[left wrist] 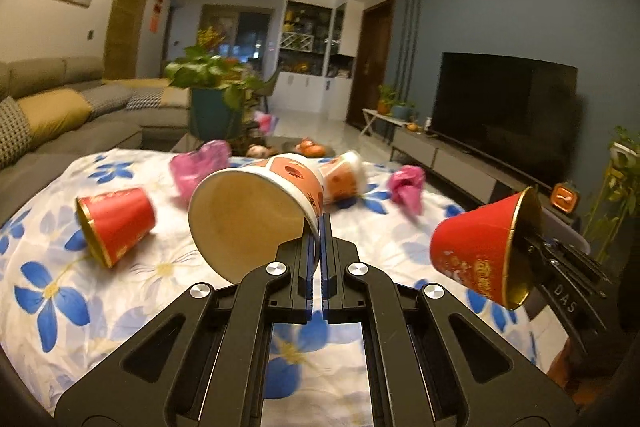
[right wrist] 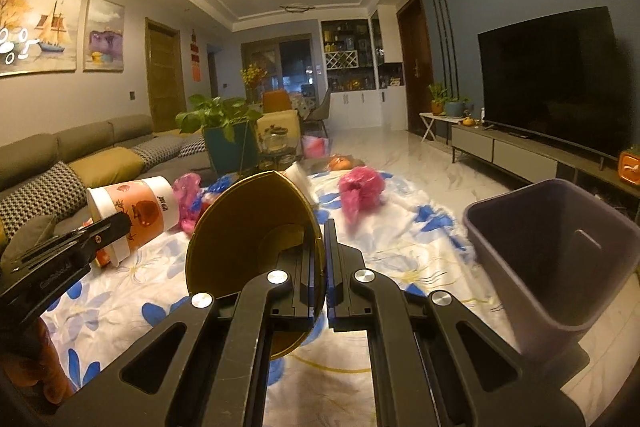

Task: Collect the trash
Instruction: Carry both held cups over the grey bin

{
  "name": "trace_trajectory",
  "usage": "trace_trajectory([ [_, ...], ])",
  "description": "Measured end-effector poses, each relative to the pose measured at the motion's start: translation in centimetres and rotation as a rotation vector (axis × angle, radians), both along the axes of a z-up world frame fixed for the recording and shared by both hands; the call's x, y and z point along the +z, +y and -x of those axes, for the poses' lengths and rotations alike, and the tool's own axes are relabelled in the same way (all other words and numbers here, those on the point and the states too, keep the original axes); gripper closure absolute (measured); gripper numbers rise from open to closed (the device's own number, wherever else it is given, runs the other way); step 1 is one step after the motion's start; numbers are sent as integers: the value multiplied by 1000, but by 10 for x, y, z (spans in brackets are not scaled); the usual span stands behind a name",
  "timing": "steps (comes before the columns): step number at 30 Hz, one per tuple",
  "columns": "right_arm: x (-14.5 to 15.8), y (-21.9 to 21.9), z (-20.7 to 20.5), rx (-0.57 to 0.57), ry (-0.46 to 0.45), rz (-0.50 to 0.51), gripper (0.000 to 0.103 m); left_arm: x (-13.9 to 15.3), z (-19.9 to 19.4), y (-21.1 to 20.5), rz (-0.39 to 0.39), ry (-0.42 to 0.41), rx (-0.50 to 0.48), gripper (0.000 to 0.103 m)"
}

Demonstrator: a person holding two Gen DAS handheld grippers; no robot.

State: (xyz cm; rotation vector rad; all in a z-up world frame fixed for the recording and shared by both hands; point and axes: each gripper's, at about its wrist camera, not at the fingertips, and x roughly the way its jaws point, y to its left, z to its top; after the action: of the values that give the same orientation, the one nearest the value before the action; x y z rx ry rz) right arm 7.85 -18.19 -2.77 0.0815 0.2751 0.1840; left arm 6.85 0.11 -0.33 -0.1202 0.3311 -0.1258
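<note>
My left gripper (left wrist: 320,223) is shut on the rim of a white and orange paper cup (left wrist: 256,211), held above the flowered cloth (left wrist: 120,291); the cup also shows in the right wrist view (right wrist: 136,215). My right gripper (right wrist: 322,231) is shut on the rim of a red cup with a gold inside (right wrist: 248,239), which also shows in the left wrist view (left wrist: 484,247). A grey bin (right wrist: 560,259) stands at the right of the right gripper. On the cloth lie another red cup (left wrist: 116,223), another white and orange cup (left wrist: 344,179) and pink plastic bags (left wrist: 406,189) (left wrist: 196,167).
A sofa (left wrist: 60,111) runs along the left. A potted plant (left wrist: 212,99) stands beyond the cloth. A TV (left wrist: 508,115) on a low cabinet is on the right. The white tiled floor (right wrist: 400,159) stretches to the far shelves.
</note>
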Motion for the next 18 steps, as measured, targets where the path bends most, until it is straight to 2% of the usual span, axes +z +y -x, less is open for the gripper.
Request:
trace_trajectory([
  [9,12,-39,12,-104,-43,1,98,16,-6,-47,-8,-33,-121,101],
  [18,23,-113,12,-317,-86,22,98,21,-18,-123,-52,-66,-312,101],
])
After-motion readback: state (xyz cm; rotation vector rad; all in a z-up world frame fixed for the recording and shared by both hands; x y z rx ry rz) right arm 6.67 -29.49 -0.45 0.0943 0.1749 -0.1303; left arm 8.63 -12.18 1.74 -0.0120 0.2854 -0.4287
